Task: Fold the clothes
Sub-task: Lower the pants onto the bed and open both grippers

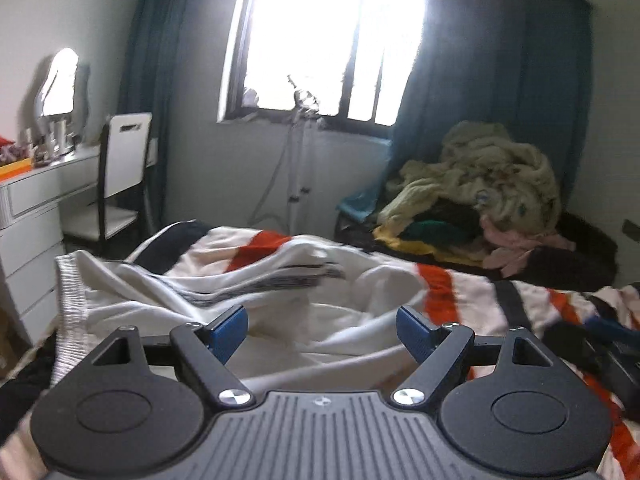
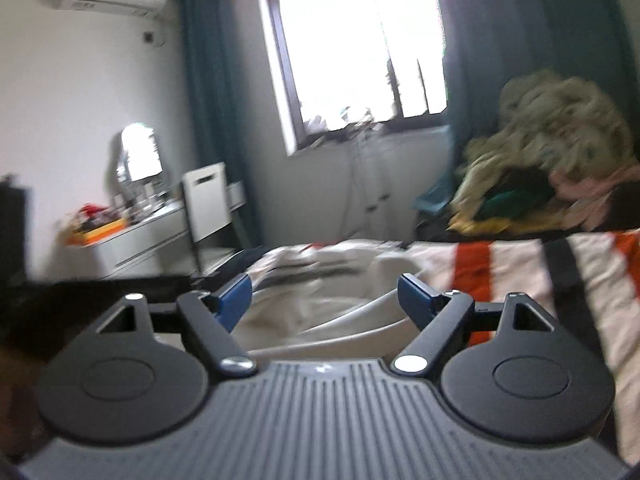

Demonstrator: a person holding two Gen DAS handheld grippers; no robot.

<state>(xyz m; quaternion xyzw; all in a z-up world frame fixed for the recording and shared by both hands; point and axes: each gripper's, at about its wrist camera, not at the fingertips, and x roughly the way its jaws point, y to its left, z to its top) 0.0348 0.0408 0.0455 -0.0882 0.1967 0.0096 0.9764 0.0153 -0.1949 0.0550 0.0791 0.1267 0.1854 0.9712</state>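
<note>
Two spread, empty claws, left [image 1: 322, 330] and right [image 2: 324, 300], are being held over a rumpled white garment [image 1: 224, 292] on the striped bed [image 1: 472, 300]; soft, light and floppy, it is probably best pinched at its ribbed hem [image 1: 70, 300].

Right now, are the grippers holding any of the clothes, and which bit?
Nothing is held. The left gripper and the right gripper are both open, with the crumpled white garment with dark stripes lying on the bed beyond them.
</note>
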